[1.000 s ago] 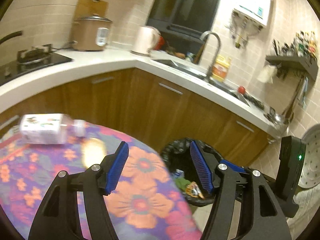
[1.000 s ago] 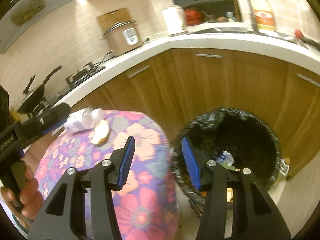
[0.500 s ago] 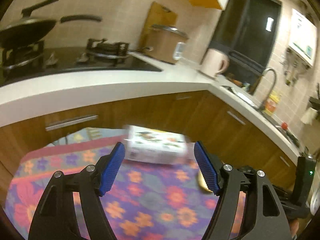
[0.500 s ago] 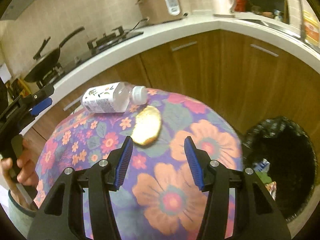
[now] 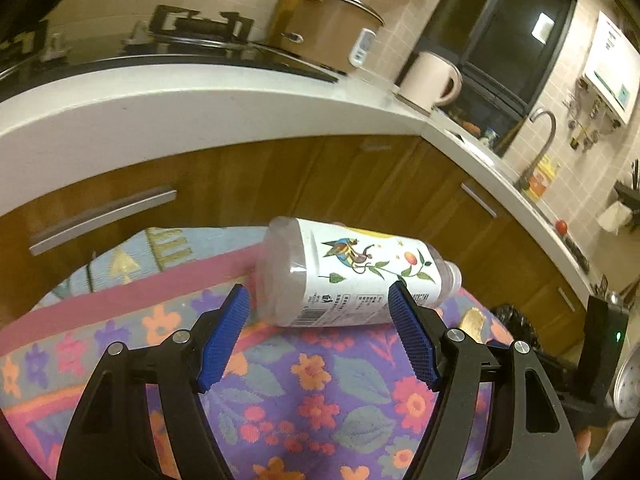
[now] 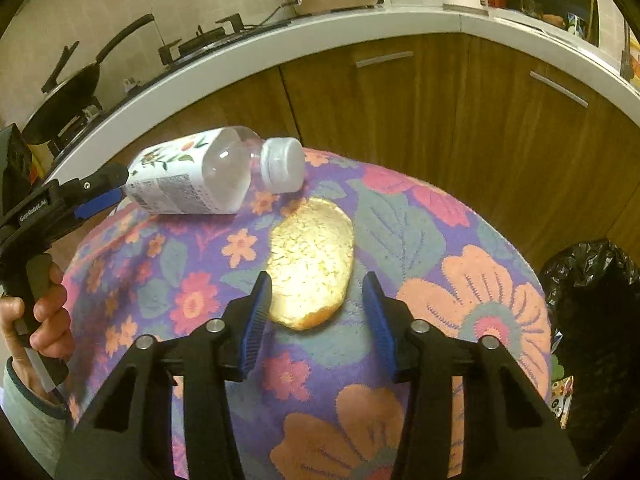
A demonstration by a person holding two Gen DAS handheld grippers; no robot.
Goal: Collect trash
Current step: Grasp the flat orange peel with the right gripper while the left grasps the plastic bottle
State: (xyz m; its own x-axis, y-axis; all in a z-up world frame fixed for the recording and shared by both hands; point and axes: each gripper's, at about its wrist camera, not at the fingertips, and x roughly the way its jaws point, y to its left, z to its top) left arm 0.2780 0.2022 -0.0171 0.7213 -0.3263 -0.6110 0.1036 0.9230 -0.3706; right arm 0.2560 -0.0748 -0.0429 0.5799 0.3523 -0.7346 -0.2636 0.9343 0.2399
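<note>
An empty plastic bottle (image 5: 352,276) with a flowered label lies on its side on the floral cloth (image 5: 304,392). My left gripper (image 5: 320,324) is open, and the bottle's body lies just beyond its blue pads, untouched. In the right wrist view the bottle (image 6: 208,176) shows its white cap, with the left gripper's tip (image 6: 100,196) at its base. A golden, crinkled oval piece (image 6: 310,262) lies nearer. My right gripper (image 6: 318,308) straddles its near end, jaws closing, pads clear of it.
A black-lined trash bin (image 6: 592,320) stands on the floor right of the round table. Behind run wooden cabinets (image 6: 440,112) under a white counter (image 5: 200,100) with a stove, a rice cooker (image 5: 332,32) and a kettle (image 5: 430,80). A person's hand (image 6: 44,316) holds the left gripper's handle.
Both grippers have swung left from the trash bin to the table and come down. The bottle now lies at the left gripper's pads, the golden piece between the right gripper's fingers.
</note>
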